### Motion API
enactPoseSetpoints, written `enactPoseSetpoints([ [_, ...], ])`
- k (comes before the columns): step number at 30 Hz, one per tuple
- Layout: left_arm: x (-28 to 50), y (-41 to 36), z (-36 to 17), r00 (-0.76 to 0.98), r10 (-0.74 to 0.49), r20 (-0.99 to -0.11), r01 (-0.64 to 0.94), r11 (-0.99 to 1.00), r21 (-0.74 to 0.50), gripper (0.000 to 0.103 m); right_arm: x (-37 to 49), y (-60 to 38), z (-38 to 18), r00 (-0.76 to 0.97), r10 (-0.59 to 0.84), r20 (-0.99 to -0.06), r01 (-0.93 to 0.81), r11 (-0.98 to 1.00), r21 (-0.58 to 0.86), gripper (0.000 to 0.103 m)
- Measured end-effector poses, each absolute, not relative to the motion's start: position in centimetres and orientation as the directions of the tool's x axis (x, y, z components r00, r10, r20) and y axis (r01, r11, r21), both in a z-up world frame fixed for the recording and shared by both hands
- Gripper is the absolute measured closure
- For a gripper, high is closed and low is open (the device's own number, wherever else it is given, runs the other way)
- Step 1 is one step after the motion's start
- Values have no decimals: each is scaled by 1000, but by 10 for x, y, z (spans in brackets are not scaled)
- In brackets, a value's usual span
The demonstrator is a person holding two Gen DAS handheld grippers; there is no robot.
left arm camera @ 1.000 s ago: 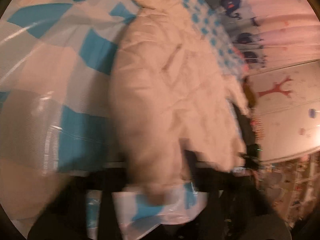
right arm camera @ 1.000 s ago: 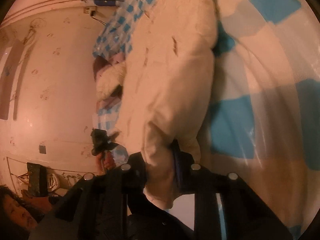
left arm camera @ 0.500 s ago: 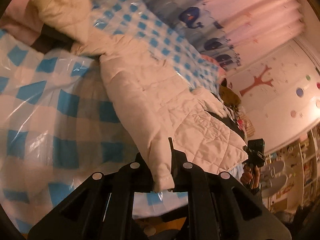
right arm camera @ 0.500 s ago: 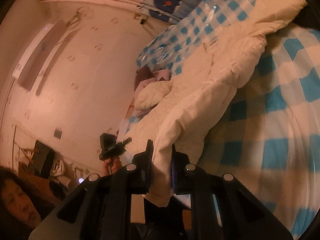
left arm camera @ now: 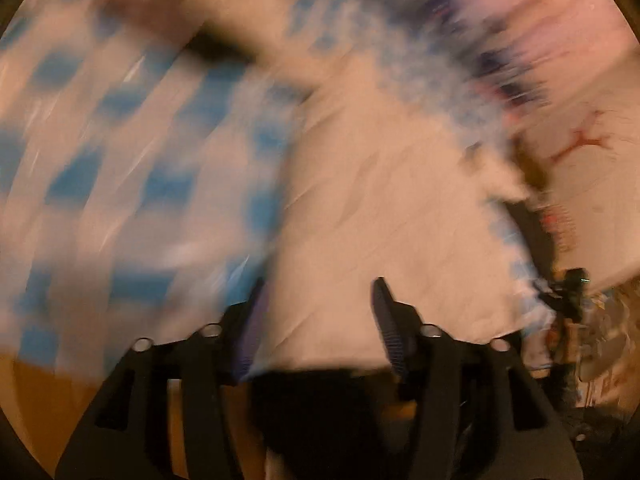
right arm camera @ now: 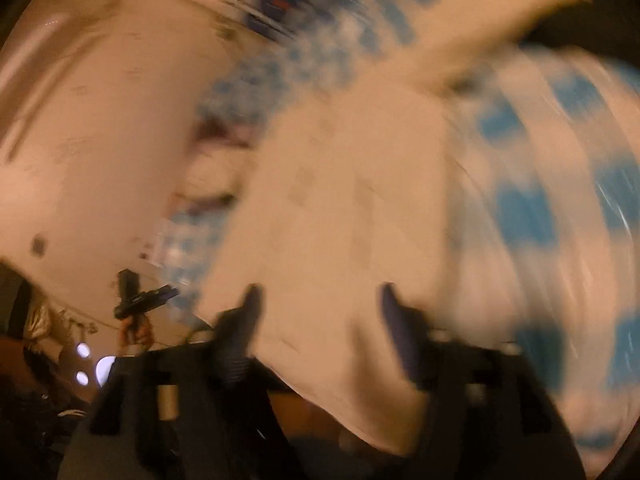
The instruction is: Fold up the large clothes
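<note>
Gaping, both tongs (left arm camera: 316,296) (right arm camera: 318,300) straddle the cream coat's (left arm camera: 380,208) hem.

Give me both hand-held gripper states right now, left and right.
Left hand-held gripper: open, fingers spread, cream quilted jacket lies between them, not pinched.
Right hand-held gripper: open, same jacket in the gap, not gripped. Frames are blurred.

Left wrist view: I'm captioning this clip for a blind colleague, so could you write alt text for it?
Motion-blurred fisheye view: the left gripper is open, its two dark fingers spread over the near edge of a cream quilted jacket. The jacket lies on a blue-and-white checked cover; the other gripper shows at far right.
</note>
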State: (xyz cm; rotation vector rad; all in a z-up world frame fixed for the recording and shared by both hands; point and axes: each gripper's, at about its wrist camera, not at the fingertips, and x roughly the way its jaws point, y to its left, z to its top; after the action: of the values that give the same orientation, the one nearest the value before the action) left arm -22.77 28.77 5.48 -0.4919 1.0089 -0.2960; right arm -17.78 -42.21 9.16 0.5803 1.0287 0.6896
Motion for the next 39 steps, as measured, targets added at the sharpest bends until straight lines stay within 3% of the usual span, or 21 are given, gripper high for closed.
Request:
enactPoseSetpoints([
  [1, -220, 275, 66, 546, -469, -694, 68, 851, -521, 32, -171, -412, 93, 335, 760, -557, -261, 643, 720, 24],
  [2, -213, 263, 70, 561, -475, -678, 106, 853, -511, 27, -162, -400, 85, 300, 771, -562, -271, 633, 725, 23],
  [6, -171, 202, 45, 518, -486, -704, 207, 870, -448, 24, -136, -366, 1, 97, 656, -749, -192, 750, 633, 23],
  [8, -144, 175, 0, 421, -417, -805, 189, 909, -372, 23, -129, -372, 1, 90, 685, -723, -169, 726, 667, 24],
  [10, -124, 161, -38, 325, -318, -891, 127, 948, -292, 24, -116, -395, 38, 182, 760, -624, -209, 650, 731, 24],
  [11, -120, 156, -35, 345, -319, -883, 125, 948, -294, 24, -106, -411, 58, 248, 765, -595, -227, 643, 732, 23],
  [14, -109, 142, 7, 504, -364, -783, 167, 931, -325, 24, -75, -469, 97, 468, 696, -545, -187, 680, 709, 9],
  [16, -93, 125, 35, 595, -350, -724, 179, 935, -305, 14, -44, -517, 105, 593, 623, -510, -103, 686, 720, 9],
  [18, -70, 101, 55, 681, -321, -658, 162, 943, -292, 12, -2, -571, 100, 696, 518, -498, 24, 676, 737, 9],
  [22, -19, 43, 66, 734, -278, -620, 179, 959, -218, 12, 71, -635, 63, 729, 388, -564, 236, 631, 739, 9],
  [25, 8, 9, 61, 746, -233, -624, 184, 972, -143, 12, 109, -650, 30, 659, 212, -722, 422, 690, 588, 9],
  [29, 16, -6, 50, 758, -218, -615, 188, 976, -113, 12, 127, -658, 3, 671, 178, -719, 478, 638, 604, 7],
  [33, 21, 2, 24, 755, -196, -626, 169, 980, -104, 12, 138, -646, 6, 758, 231, -610, 336, 664, 668, 7],
  [34, 24, 6, 19, 743, -197, -640, 160, 980, -116, 12, 143, -638, 8, 765, 251, -593, 304, 670, 677, 11],
  [35, 24, 8, 16, 739, -198, -644, 149, 980, -130, 12, 144, -634, 7, 776, 271, -570, 271, 674, 688, 41],
  [36, 25, 12, 15, 739, -204, -643, 137, 979, -153, 12, 147, -635, 6, 779, 276, -563, 265, 669, 695, 79],
  [37, 25, 14, 14, 739, -209, -641, 132, 977, -166, 12, 146, -639, 7, 791, 297, -535, 250, 641, 725, 90],
  [39, 25, 18, 14, 740, -219, -636, 127, 974, -188, 12, 143, -640, 17, 815, 297, -498, 230, 622, 748, 92],
])
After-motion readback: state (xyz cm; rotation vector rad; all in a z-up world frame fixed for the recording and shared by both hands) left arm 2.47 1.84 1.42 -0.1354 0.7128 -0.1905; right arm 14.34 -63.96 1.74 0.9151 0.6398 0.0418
